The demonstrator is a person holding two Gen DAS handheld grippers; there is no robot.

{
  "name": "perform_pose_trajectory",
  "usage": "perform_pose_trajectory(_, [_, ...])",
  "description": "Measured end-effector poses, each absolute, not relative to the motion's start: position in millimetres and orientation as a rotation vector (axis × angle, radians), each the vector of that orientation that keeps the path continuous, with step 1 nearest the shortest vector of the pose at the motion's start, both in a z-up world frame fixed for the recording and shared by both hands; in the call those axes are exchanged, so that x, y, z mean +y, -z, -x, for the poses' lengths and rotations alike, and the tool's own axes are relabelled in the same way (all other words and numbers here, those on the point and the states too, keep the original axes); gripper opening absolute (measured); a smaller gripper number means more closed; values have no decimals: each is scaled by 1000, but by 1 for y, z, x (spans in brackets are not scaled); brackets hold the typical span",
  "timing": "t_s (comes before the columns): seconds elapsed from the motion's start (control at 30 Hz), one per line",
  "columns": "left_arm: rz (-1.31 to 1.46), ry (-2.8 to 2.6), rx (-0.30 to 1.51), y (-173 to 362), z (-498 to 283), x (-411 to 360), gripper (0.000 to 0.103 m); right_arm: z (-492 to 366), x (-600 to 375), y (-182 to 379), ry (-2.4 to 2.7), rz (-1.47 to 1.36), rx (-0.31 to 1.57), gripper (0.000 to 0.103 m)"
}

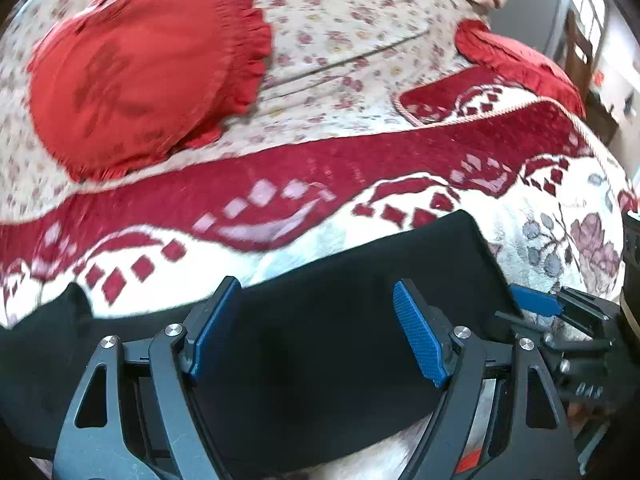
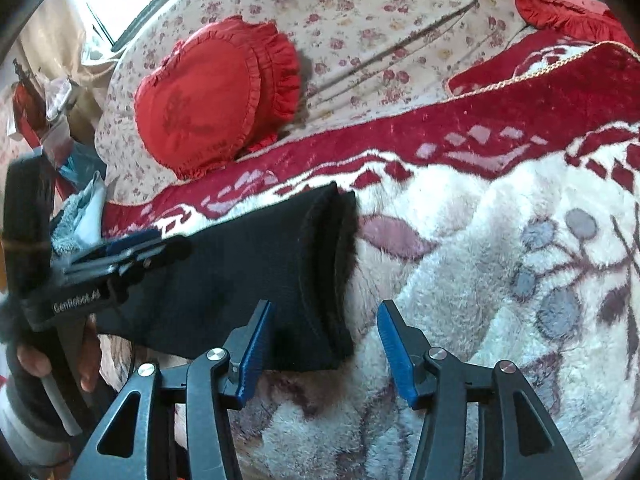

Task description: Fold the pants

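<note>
The black pants lie folded flat on a fluffy white and red blanket. My left gripper is open just above their middle, with nothing between its blue pads. In the right wrist view the pants stretch leftward, their layered end toward the middle. My right gripper is open over that end's near corner, holding nothing. The left gripper shows at the left of the right wrist view over the pants; the right gripper shows at the right edge of the left wrist view.
A red ruffled cushion lies on a floral bedsheet beyond the blanket. A second red cushion sits at the far right. Clutter and cloths lie past the bed's left edge.
</note>
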State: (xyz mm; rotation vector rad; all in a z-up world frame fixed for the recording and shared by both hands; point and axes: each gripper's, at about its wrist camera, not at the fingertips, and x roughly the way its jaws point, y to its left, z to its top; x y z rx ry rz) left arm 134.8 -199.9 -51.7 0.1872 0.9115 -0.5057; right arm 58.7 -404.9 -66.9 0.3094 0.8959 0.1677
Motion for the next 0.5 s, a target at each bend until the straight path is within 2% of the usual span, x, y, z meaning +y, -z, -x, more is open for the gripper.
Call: perform_pose_trajectory(0.5, [-261, 569, 919, 51, -148, -248, 79, -54, -408, 70, -184, -313, 895, 52])
